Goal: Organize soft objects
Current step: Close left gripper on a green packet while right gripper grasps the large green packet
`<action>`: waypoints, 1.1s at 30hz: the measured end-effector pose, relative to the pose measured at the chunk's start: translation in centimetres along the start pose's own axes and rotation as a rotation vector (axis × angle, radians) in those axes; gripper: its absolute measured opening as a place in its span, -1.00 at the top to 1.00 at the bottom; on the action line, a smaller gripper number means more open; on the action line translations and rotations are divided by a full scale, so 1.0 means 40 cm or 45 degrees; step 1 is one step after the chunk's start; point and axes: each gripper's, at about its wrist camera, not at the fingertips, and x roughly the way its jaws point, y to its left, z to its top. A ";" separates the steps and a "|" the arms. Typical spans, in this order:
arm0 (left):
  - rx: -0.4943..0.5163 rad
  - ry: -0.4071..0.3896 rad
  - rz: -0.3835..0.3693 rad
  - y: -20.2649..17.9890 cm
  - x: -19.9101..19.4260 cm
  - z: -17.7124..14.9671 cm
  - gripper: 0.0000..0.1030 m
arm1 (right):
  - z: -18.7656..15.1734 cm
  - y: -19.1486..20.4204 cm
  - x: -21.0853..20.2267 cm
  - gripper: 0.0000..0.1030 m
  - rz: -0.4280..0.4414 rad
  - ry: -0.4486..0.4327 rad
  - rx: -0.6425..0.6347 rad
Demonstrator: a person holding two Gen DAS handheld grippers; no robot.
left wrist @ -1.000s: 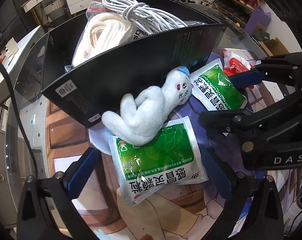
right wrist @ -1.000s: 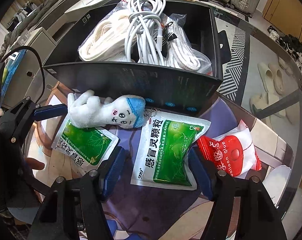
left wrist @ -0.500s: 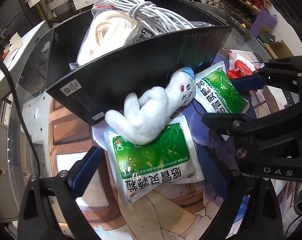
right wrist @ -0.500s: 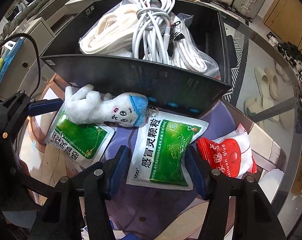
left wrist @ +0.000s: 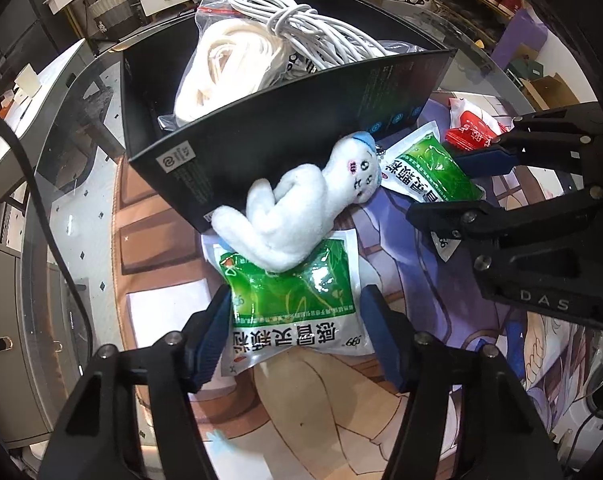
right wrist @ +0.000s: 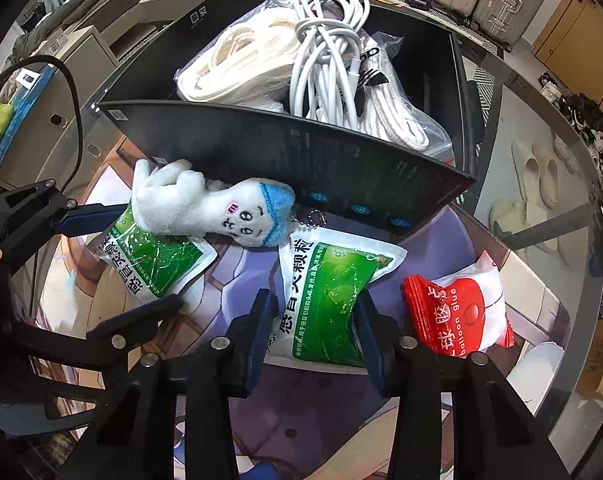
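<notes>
1. I looked down on a glass-topped desk [left wrist: 73, 216] covered by a printed mat [right wrist: 433, 236], with a cluttered room of drawers and suitcases behind it.
2. A black box [left wrist: 285, 120] stood at the far side, holding bagged white rope [right wrist: 241, 64] and a coiled white cable [right wrist: 325, 52].
3. A white plush toy [left wrist: 301, 204] lay against the box's near wall, its long axis along that wall, its blue-capped head toward the right-hand side.
4. My left hand-held gripper [left wrist: 297, 334] was closing on a green sachet [left wrist: 291, 304]; the pads touched its long edges, and its far end lay under the plush.
5. My right hand-held gripper [right wrist: 317, 332] was closing on a second green sachet [right wrist: 329, 288], pinching it so its sides bowed inward, long axis pointing toward the box.
6. A red-and-white packet [right wrist: 461, 312] lay just right of it.
</notes>
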 end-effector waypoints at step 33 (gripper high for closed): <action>-0.011 -0.038 -0.113 0.004 -0.074 -0.040 0.24 | -0.070 -0.071 -0.078 0.50 0.080 -0.025 0.051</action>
